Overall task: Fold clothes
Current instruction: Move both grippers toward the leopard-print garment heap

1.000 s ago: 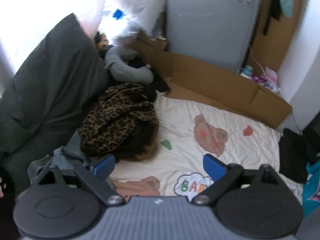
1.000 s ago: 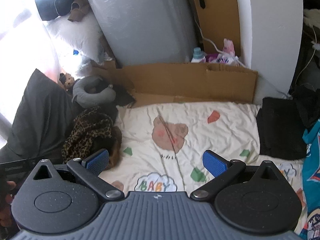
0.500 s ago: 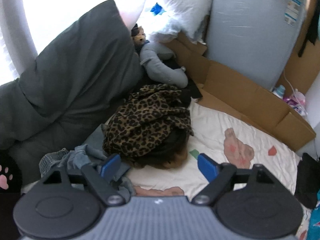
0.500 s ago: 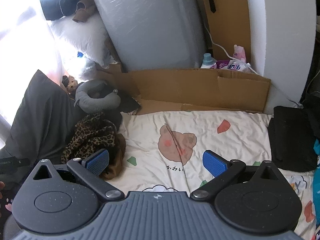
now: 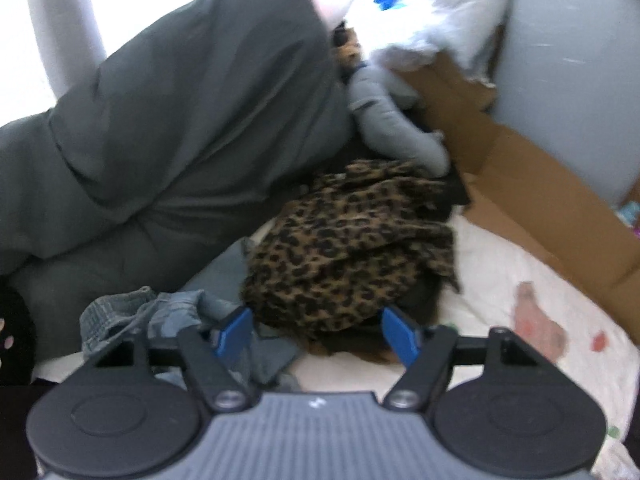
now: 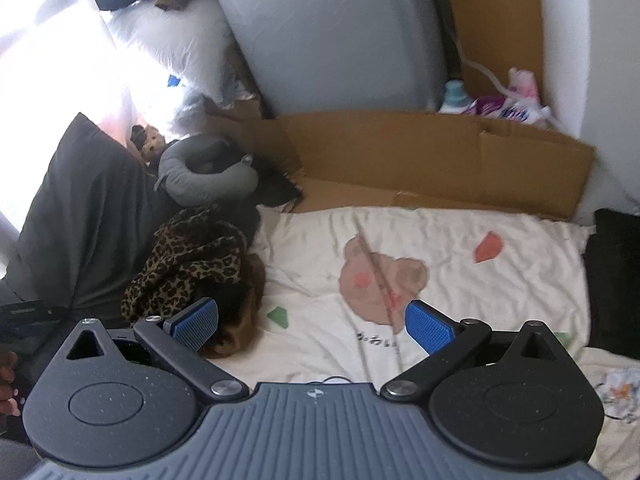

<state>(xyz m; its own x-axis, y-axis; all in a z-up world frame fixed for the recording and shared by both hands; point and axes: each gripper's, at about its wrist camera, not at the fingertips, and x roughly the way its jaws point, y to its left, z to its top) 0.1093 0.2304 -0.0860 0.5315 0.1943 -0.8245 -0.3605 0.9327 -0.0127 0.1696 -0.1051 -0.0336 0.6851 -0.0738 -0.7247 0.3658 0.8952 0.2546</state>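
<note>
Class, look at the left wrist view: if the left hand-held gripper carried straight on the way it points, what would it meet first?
Most likely the leopard-print garment: the left hand-held gripper has its jaws, which have just been closing, framing that garment's near edge with nothing held between them. Depth is unclear, so the grey clothes beside it could brush the left finger.

The leopard-print garment is thin, soft cloth, crumpled and matt, lying at the left edge of a cream cotton-looking sheet with faded printed shapes and fine wrinkles. Beside it the grey bedding is smooth matt fabric in heavy folds. The neck pillow looks like plush grey knit. Along the far edge of the sheet stands plain brown cardboard, dull and creased. Behind it, a grey mattress is wrapped in glossy plastic film. The gripper pads are blue, finely ribbed rubber on matt black plastic.
</note>
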